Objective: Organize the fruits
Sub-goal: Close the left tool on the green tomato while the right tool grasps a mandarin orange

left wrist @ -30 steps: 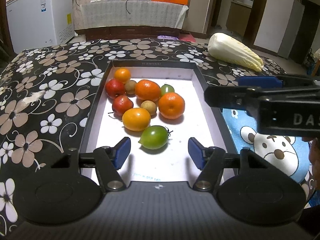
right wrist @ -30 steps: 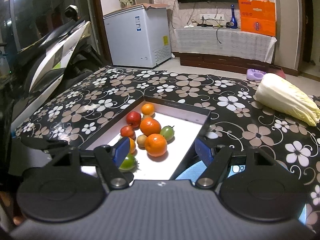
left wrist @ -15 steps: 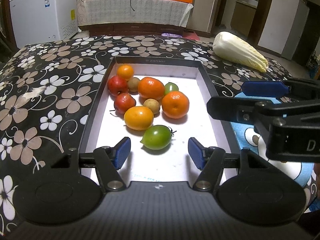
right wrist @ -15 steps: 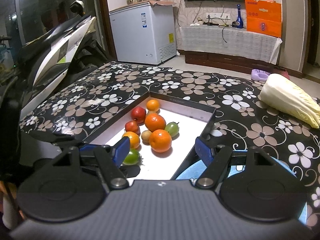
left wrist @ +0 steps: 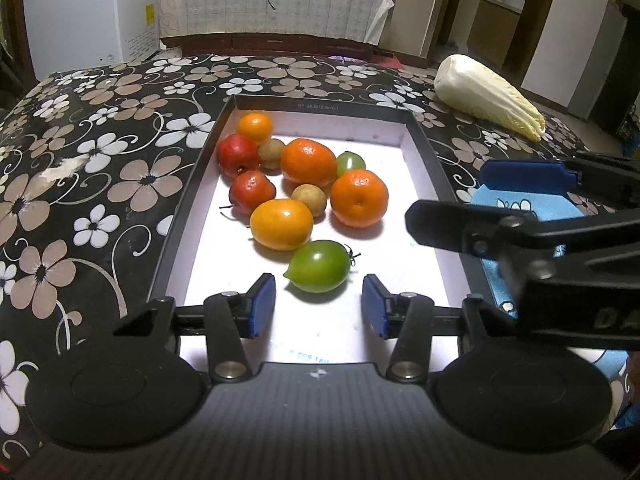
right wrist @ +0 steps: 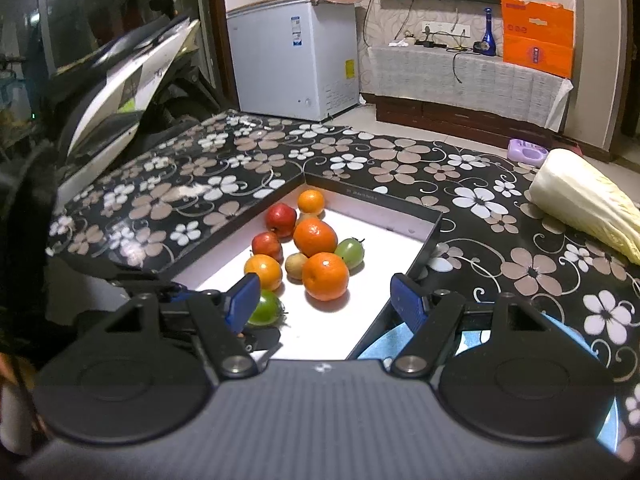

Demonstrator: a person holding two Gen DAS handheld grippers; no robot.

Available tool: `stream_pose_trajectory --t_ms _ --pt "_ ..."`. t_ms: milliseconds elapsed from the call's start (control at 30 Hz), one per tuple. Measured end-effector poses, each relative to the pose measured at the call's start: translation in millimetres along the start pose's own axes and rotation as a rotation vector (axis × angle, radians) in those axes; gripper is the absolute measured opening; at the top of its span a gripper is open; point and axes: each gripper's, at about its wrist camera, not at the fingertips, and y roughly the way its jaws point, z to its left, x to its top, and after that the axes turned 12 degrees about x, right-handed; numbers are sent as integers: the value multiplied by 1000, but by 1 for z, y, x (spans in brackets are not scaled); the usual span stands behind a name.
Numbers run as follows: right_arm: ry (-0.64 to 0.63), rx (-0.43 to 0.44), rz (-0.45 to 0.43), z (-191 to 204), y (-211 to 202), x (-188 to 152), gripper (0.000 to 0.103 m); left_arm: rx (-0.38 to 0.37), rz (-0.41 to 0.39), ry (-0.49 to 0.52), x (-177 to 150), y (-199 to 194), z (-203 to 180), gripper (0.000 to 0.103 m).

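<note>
The left gripper (left wrist: 318, 306) is seen with its jaws apart and nothing pressed between them; they have just been closing. A green tomato (left wrist: 318, 266) lies just ahead of its blue pads (left wrist: 262, 306), in the black tray (left wrist: 176, 224), with 8 other fruits farther ahead. The right gripper (right wrist: 324, 300) is held wide open, empty, over the tray's right edge.
</note>
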Motion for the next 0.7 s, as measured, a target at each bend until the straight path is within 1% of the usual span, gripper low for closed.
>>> stream_pose_trajectory --t_ms 67,100,200,367,700 --pt "-20 -15 12 -1 3 0 73 1 -3 1 0 0 -1 53" --pt "-21 -22 14 -3 4 0 73 -1 -4 1 0 0 -1 50" --pt "-2 -31 5 -9 2 2 73 -2 -4 -4 2 1 -1 48" --pt "35 -27 -7 -14 2 3 73 11 -8 -1 3 2 -1 41" --pt "-12 3 28 -2 15 1 73 28 0 12 0 -2 -2 40"
